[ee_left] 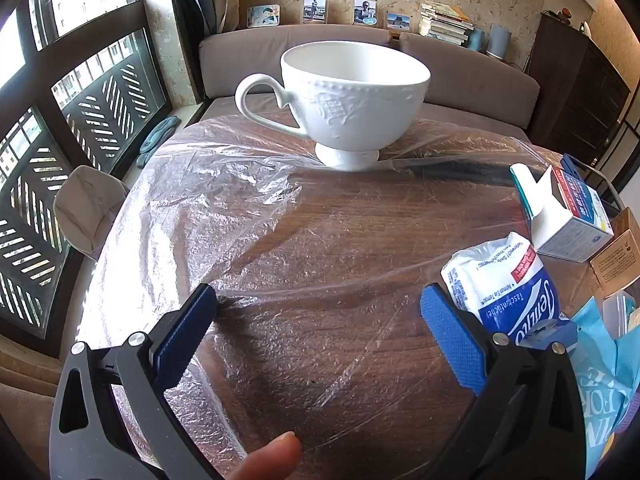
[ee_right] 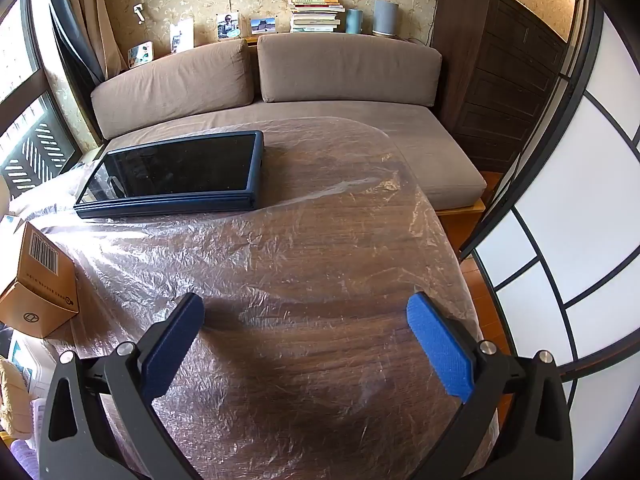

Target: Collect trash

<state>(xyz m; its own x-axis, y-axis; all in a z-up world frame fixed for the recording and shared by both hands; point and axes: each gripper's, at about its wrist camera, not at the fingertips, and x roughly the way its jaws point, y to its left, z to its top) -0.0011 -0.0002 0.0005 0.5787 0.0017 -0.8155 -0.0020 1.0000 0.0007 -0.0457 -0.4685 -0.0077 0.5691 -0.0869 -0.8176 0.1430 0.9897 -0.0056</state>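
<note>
Left gripper (ee_left: 318,304) low in the left wrist view, jaws spread wide over bare plastic sheet (ee_left: 248,216), nothing between the blue pads (ee_left: 454,344). A fingertip (ee_left: 276,456) at the bottom edge. Wooden table (ee_left: 360,232) under the crinkled sheet. White cup (ee_left: 352,100) upright at top centre, handle to the left. Tissue pack (ee_left: 504,284), white and blue, at lower right, just beside the right-hand pad, partly behind it; whether touching, cannot tell. Opened small carton (ee_left: 568,216) at right, above the pack, flap up. Brown cardboard box (ee_left: 612,260) at the far right edge, and light blue paper (ee_left: 600,360) below it. Right gripper (ee_right: 306,312) low in the right wrist view, jaws likewise wide apart, empty, tilted down over the sheet. Dark tablet (ee_right: 176,170) flat at upper left of that frame, near the far table edge. Brown cardboard box again at the left edge, barcode on top, well apart from the pads. Grey-brown sofa (ee_right: 320,76) behind the table, books (ee_right: 316,12) stacked on the ledge above.
</note>
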